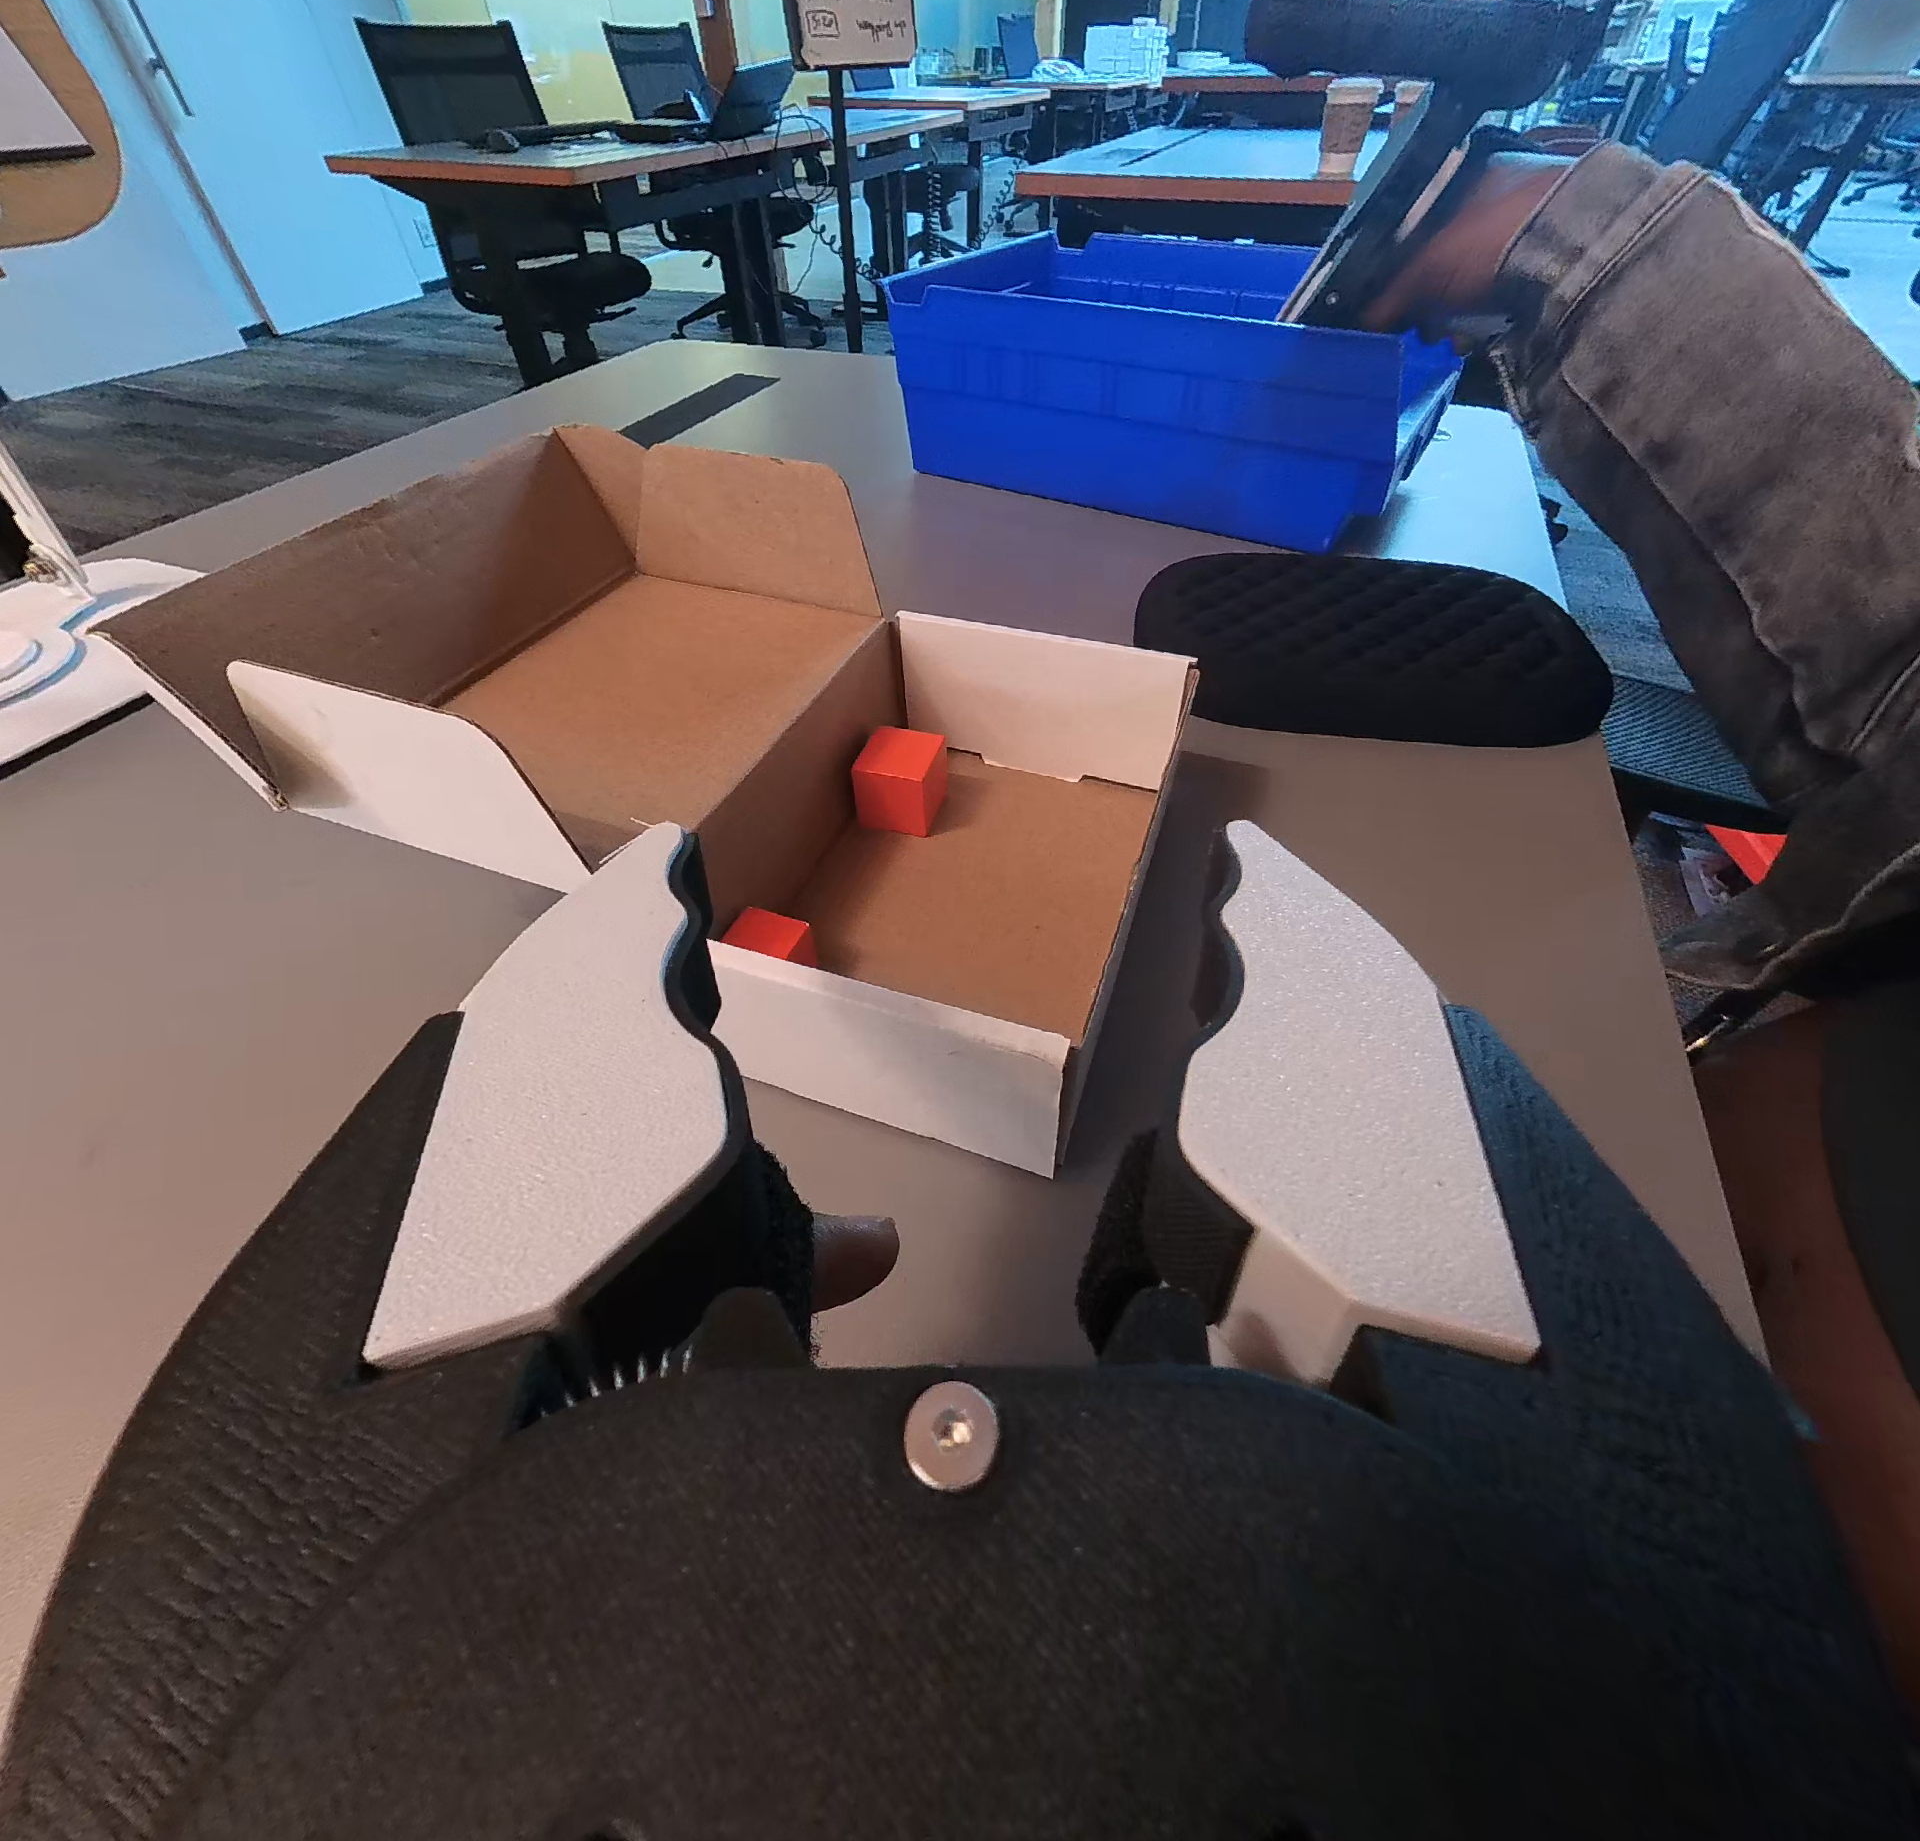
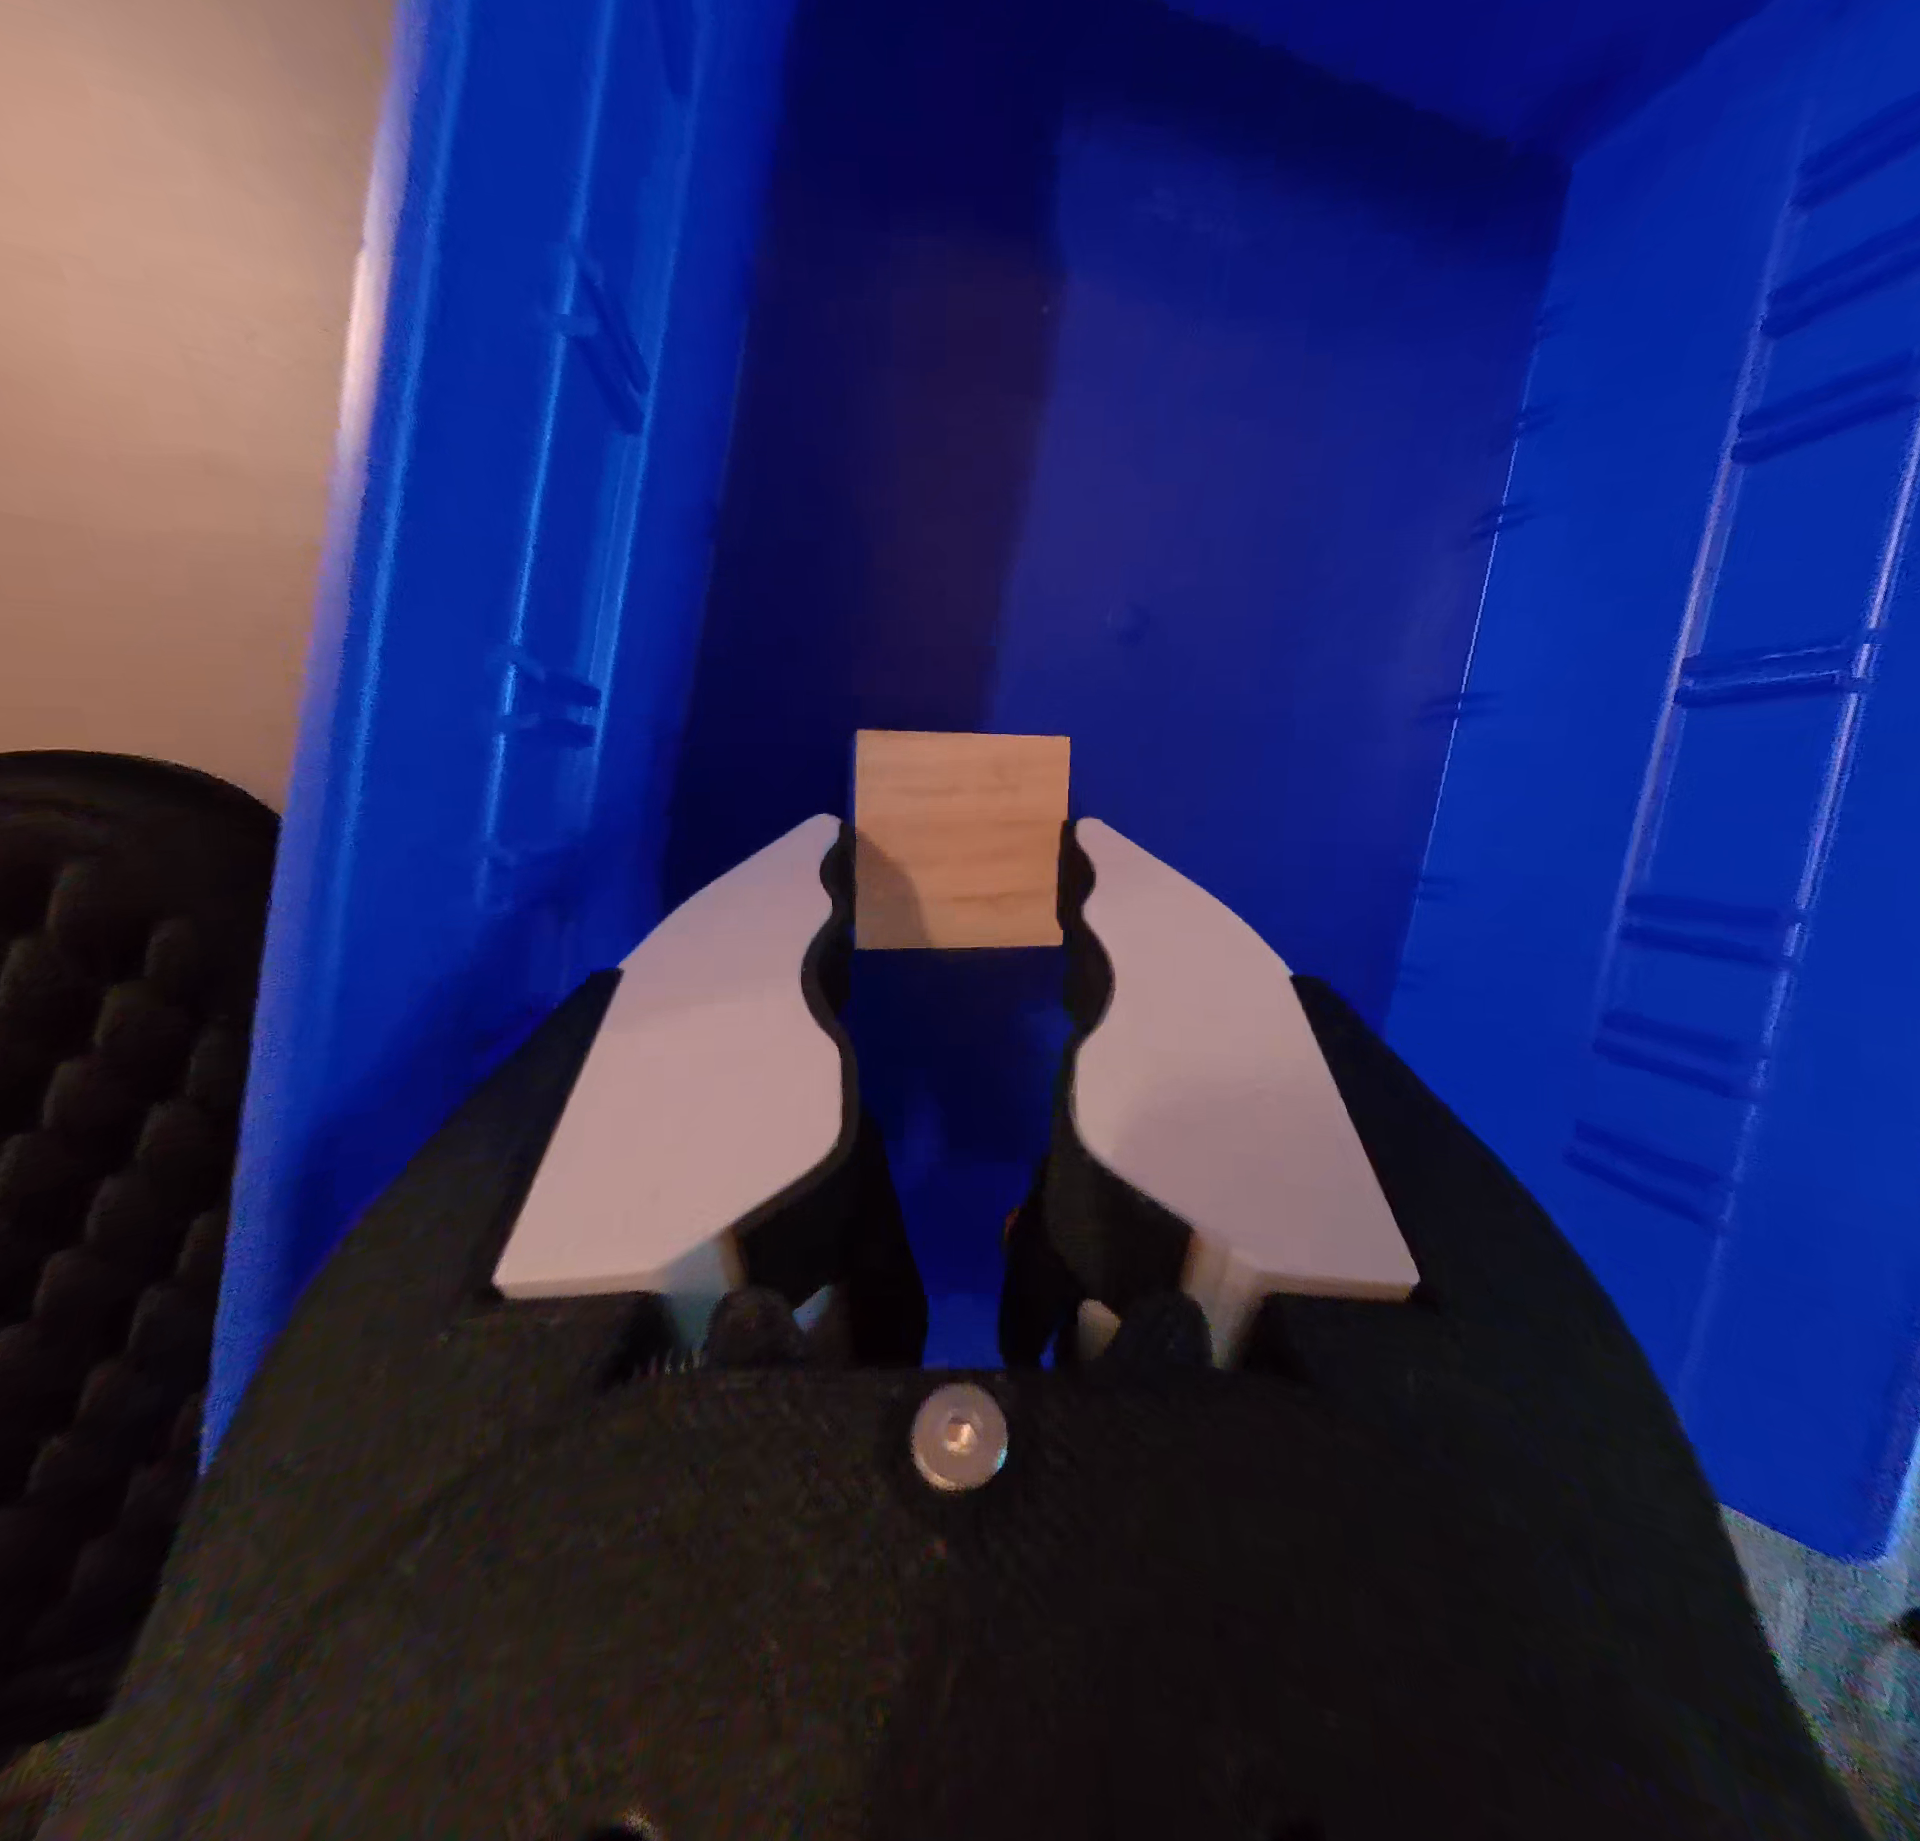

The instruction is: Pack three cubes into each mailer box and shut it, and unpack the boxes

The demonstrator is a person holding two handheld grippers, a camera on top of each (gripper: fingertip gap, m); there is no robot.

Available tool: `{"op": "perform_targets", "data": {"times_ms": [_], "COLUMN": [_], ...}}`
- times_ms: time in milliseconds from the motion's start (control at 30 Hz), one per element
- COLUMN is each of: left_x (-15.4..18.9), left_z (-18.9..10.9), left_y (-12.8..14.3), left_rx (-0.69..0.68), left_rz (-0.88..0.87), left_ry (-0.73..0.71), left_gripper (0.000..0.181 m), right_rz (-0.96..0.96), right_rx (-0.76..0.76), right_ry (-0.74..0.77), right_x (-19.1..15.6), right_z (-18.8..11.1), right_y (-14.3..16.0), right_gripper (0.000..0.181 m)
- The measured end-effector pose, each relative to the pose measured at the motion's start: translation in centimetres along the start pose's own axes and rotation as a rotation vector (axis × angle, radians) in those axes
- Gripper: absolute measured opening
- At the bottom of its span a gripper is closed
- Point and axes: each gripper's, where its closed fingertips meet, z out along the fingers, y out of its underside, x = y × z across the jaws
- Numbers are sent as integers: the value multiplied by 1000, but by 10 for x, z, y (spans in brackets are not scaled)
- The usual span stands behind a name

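One open mailer box [image 1: 935, 918] sits on the desk [image 1: 260, 1116]. Inside it lie two orange cubes: one [image 1: 900, 779] at the far side of the box, one [image 1: 771, 935] at its near left corner. One blue bin [image 1: 1143, 420] stands far right on the desk, and within it is one pale wooden cube [image 2: 961, 841]. That makes three cubes in all. One black padded rest [image 1: 1371, 648] lies between bin and box. Two claws show: the left [image 1: 951, 918] and the right [image 2: 956, 882].
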Motion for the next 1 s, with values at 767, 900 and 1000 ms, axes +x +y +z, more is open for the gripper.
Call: {"op": "perform_targets", "data": {"times_ms": [767,900,1000], "left_x": [2,2,2], "left_z": [0,0,0], "left_y": [0,-1,-1], "left_rx": [2,5,1], "left_rz": [22,21,23], "left_ry": [0,-2,-2], "left_gripper": [91,91,91], "right_rz": [-443,-744,-956], "right_rx": [690,637,549], "right_ry": [-308,-671,-727], "right_x": [-160,-261,-302], "right_z": [-130,-131,-108], "right_y": [-109,-84,-73], "right_gripper": [40,44,44]}}
